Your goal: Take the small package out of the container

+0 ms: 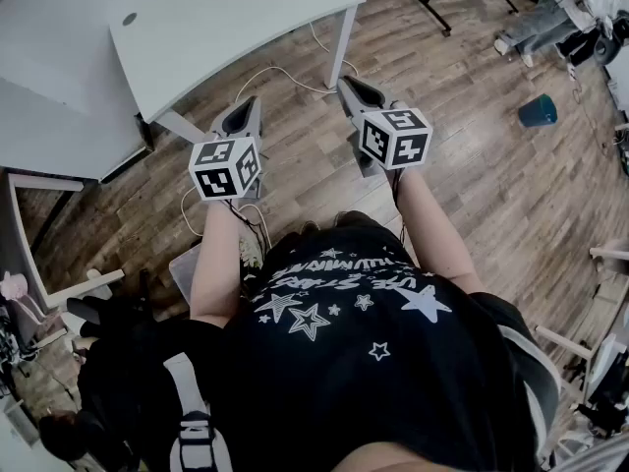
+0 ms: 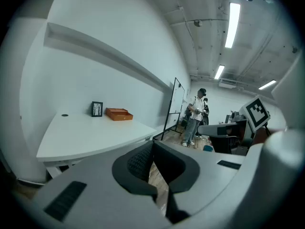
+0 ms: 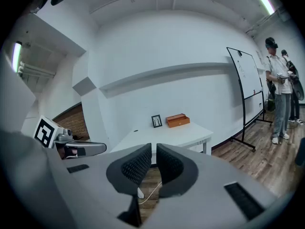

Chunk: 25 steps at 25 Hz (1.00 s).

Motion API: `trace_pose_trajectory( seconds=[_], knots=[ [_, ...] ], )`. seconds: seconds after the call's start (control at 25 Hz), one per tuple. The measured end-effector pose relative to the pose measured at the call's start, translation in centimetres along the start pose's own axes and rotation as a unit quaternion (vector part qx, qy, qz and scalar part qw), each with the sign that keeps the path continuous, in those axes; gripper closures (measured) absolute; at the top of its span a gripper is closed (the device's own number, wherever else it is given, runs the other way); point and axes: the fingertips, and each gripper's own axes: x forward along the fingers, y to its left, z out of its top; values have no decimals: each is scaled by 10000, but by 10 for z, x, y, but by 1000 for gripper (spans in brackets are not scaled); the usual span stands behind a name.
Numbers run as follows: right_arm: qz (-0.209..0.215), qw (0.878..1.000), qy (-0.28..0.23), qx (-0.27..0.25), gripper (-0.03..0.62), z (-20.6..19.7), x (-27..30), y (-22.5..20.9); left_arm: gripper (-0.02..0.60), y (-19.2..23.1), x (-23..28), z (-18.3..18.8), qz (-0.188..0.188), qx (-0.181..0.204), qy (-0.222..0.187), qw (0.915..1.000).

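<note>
An orange box (image 2: 118,114) (image 3: 177,120), the container, rests at the far side of a white table (image 1: 226,28) (image 2: 95,132) (image 3: 167,135). No small package shows in any view, and the box's inside is hidden. Both grippers hang over the wooden floor in front of the table, well short of the box. My left gripper (image 1: 246,106) (image 2: 152,144) is shut with nothing between its pads. My right gripper (image 1: 346,84) (image 3: 153,149) also stands shut and empty, with only a thin slit between its pads.
A small framed picture (image 2: 97,109) (image 3: 156,120) stands beside the box. A white cable (image 1: 275,77) lies on the floor by the table leg (image 1: 342,42). A teal cup (image 1: 538,112) sits on the floor at right. A whiteboard (image 3: 245,80) and people (image 3: 279,89) stand farther off.
</note>
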Motion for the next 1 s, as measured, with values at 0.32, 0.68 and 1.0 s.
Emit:
trace_pose_trajectory(
  seconds=[0.32, 0.68, 1.0],
  knots=[
    [7, 10000, 56, -40, 533, 1, 0, -2, 562, 3, -1, 1, 38, -66, -6, 10000],
    [-56, 10000, 21, -59, 533, -3, 8, -7, 561, 12, -4, -10, -11, -85, 75, 9999],
    [-382, 9988, -27, 296, 533, -1, 20, -44, 561, 32, 14, -13, 101, -200, 232, 9995]
  ],
)
